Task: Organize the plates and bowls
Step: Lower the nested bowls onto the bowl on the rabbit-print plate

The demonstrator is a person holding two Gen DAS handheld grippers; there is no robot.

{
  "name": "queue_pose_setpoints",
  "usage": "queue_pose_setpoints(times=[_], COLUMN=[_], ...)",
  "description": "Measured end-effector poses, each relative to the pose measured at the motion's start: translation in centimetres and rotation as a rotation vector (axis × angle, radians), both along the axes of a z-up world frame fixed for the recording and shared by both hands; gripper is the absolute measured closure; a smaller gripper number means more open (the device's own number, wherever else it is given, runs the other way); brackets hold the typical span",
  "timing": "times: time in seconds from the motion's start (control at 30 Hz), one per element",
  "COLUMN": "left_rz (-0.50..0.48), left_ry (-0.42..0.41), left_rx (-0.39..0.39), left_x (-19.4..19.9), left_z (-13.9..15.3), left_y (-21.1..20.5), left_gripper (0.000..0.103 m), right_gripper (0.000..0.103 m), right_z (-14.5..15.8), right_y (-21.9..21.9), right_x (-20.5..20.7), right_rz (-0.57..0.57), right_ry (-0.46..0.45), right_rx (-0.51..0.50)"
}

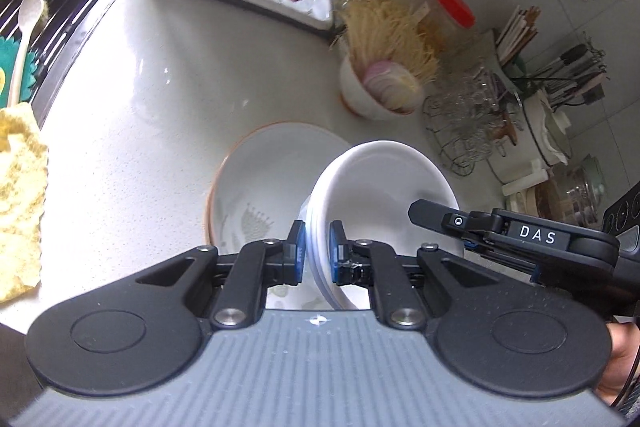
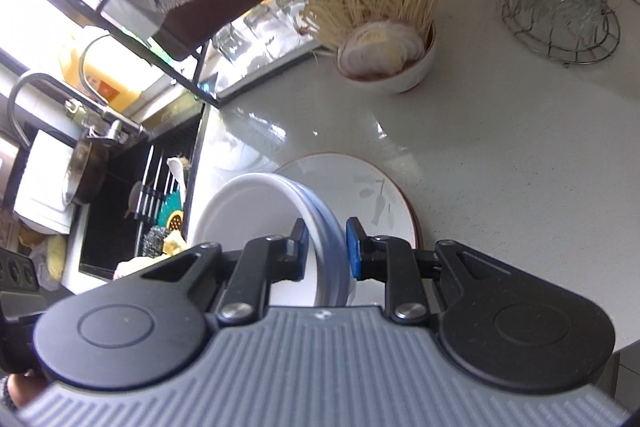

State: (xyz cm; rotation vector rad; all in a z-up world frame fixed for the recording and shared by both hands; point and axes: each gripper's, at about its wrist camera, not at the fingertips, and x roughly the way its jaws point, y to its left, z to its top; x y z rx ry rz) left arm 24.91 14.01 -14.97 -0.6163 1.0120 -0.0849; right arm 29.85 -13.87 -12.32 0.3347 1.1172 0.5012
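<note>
White bowls going onto the plate

Both grippers, left gripper (image 1: 317,253) and right gripper (image 2: 327,249), are pinching opposite rims of the stacked white bowls (image 1: 380,195), sharing the load just above the leaf-patterned plate (image 1: 260,183) ahead.

A white worktop (image 1: 160,95) carries a wire basket (image 1: 460,123) of glassware, a red-lidded jar (image 1: 454,9) and a yellow cloth (image 1: 18,195); what appears to be a steel faucet (image 2: 24,95) overhangs the dark sink (image 2: 108,227).
</note>
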Motion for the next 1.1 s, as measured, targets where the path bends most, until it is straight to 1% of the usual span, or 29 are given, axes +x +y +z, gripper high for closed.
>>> queue_pose_setpoints(times=[0.13, 0.23, 0.37, 0.63, 0.77, 0.9, 1.1], left_rz=[0.009, 0.019, 0.019, 0.026, 0.048, 0.033, 0.017], left_ry=[0.026, 0.037, 0.047, 0.061, 0.072, 0.07, 0.075], left_rx=[0.0, -0.006, 0.007, 0.056, 0.031, 0.046, 0.063], left_x=[0.7, 1.2, 1.8, 2.4, 2.7, 3.1, 3.7], left_z=[-1.2, -1.9, -2.4, -3.2, -3.7, -3.7, -3.4], left_y=[0.6, 0.9, 0.5, -0.5, -0.5, -0.7, -0.7], left_gripper=[0.09, 0.09, 0.09, 0.089, 0.089, 0.089, 0.089], right_gripper=[0.08, 0.08, 0.079, 0.078, 0.078, 0.078, 0.078], right_z=[-1.2, -1.7, -2.4, -3.5, -4.1, -4.1, -4.0], right_y=[1.0, 1.7, 1.8, 2.0, 1.9, 2.0, 1.7], right_x=[0.7, 1.3, 1.7, 2.2, 2.6, 2.8, 2.9], right_rz=[0.025, 0.042, 0.04, 0.048, 0.036, 0.048, 0.039], right_ry=[0.021, 0.021, 0.033, 0.055, 0.063, 0.048, 0.051], right_rx=[-0.029, -0.057, -0.079, -0.092, -0.1, -0.105, -0.091])
